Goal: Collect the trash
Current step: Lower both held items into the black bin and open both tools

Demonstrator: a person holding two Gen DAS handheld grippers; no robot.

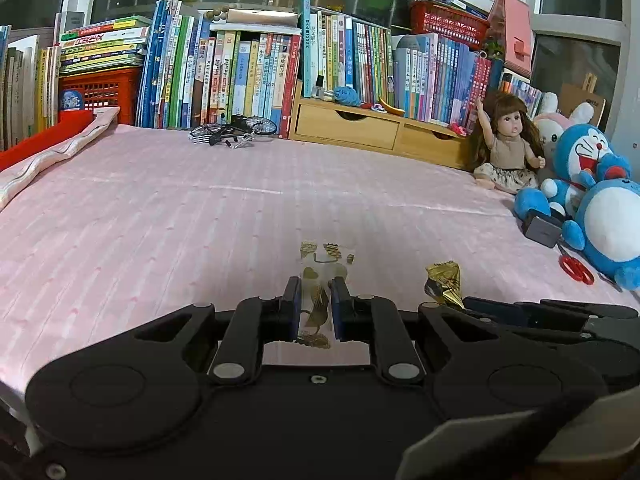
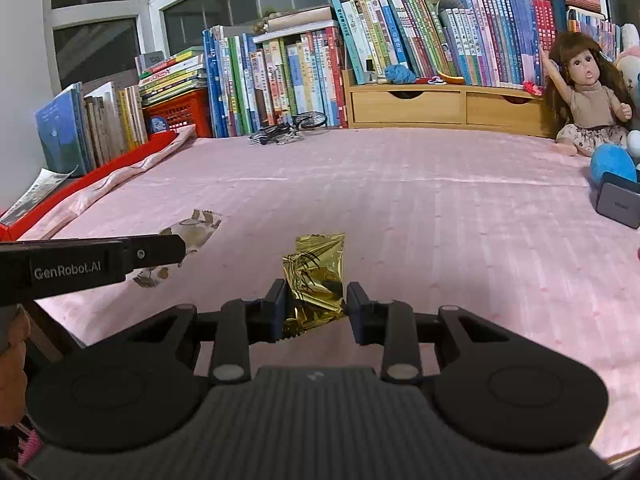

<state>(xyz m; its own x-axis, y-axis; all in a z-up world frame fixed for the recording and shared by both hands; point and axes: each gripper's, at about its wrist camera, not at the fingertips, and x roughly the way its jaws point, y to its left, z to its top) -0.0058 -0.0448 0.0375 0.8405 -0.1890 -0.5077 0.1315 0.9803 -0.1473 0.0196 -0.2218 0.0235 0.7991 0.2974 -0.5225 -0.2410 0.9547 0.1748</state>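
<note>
A clear wrapper with gold print point(image 1: 324, 260) lies on the pink bed sheet point(image 1: 200, 220). My left gripper point(image 1: 316, 300) has its jaws drawn in against the wrapper's sides, low over the sheet. From the right wrist view the left gripper point(image 2: 176, 246) reaches in from the left above the clear wrapper point(image 2: 200, 226). A crumpled gold foil wrapper point(image 2: 318, 276) sits pinched between the fingers of my right gripper point(image 2: 318, 306). Seen from the left wrist, the gold wrapper point(image 1: 444, 280) stands up from the tips of the right gripper point(image 1: 472, 304).
Books point(image 1: 248, 76) and a wooden drawer unit point(image 1: 360, 128) line the back. A doll point(image 1: 506, 144), blue plush toys point(image 1: 592, 184), a dark box point(image 1: 542, 230) and red scissors point(image 1: 576, 268) sit at the right. A toy bicycle point(image 1: 232, 130) lies at the back, a red bin point(image 2: 120, 164) at the left.
</note>
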